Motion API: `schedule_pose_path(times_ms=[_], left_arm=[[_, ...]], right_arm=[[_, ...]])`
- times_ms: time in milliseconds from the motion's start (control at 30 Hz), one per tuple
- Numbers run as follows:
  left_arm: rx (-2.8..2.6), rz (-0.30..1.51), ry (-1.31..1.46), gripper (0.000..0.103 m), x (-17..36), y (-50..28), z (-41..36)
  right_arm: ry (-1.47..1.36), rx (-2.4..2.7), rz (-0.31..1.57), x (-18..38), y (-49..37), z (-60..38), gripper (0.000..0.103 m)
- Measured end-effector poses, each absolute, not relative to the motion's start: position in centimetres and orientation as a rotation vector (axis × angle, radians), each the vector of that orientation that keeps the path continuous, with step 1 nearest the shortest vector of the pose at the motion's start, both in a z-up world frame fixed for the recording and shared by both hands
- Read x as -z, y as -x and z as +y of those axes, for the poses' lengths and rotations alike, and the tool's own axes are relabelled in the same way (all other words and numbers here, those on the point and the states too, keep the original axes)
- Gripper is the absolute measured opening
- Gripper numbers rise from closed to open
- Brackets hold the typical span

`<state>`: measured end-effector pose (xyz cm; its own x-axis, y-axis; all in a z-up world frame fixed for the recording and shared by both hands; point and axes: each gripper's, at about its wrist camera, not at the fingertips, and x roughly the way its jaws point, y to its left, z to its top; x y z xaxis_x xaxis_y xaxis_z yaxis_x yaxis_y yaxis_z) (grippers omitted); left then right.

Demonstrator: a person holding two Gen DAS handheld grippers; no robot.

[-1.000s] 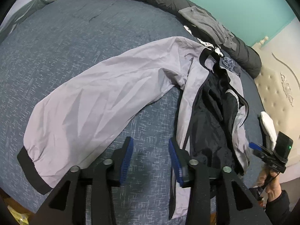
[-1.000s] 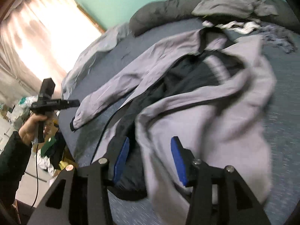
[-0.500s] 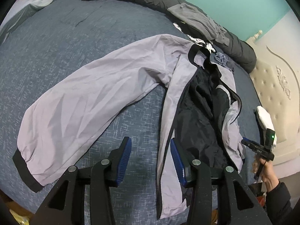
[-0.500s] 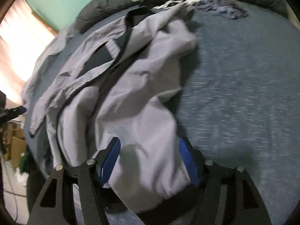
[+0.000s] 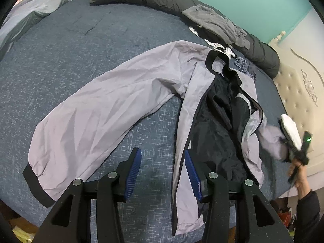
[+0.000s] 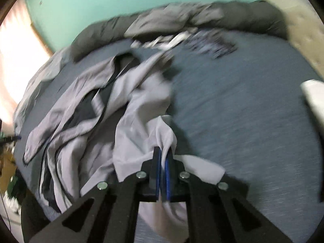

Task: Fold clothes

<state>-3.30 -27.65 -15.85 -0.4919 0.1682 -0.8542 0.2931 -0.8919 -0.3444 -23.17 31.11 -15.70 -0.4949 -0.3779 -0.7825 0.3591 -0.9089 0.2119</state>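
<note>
Jacket (image 5: 125, 101): lies open on the bed (image 5: 70, 56), lining up, one sleeve spread away from the headboard (image 5: 299, 93).
Handling: thin, limp, likely slippery; take it at cuff or hem.
Right gripper (image 6: 162, 158): pressed together on the headboard-side sleeve.
Left gripper (image 5: 163, 174): spread, holding nothing, over bare bedding.
Room: open bed beyond the spread sleeve; loose clothes (image 5: 218, 26) near the collar.

I can read no words, brand marks, numbers or signs anywhere in front of me. A small pale tag sits on the black garment (image 5: 199, 27) near the far bolster, but its marks are too small for me to make out. My right-hand view is smeared with motion, so nothing there is legible either.
</note>
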Motion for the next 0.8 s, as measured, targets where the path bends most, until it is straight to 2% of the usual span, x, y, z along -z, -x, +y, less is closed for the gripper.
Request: schedule_pose_path(times_ms=[233,633,800], left_arm=[[2.542,0.701,-1.565,0.049,16.4,3.6,-26.6],[2.519,0.655,-1.593,0.049,16.2,4.7,-25.3],[2.489,0.649,-1.615,0.049,17.0,5.1,-25.0]], right_arm=[[-1.219,2.619,0.016,10.3,24.5,40.0,0.003],[-1.215,2.890,0.141,4.0,29.4,48.7,0.002],[-1.274,2.936,0.183,4.9,30.9,50.6,0.002]])
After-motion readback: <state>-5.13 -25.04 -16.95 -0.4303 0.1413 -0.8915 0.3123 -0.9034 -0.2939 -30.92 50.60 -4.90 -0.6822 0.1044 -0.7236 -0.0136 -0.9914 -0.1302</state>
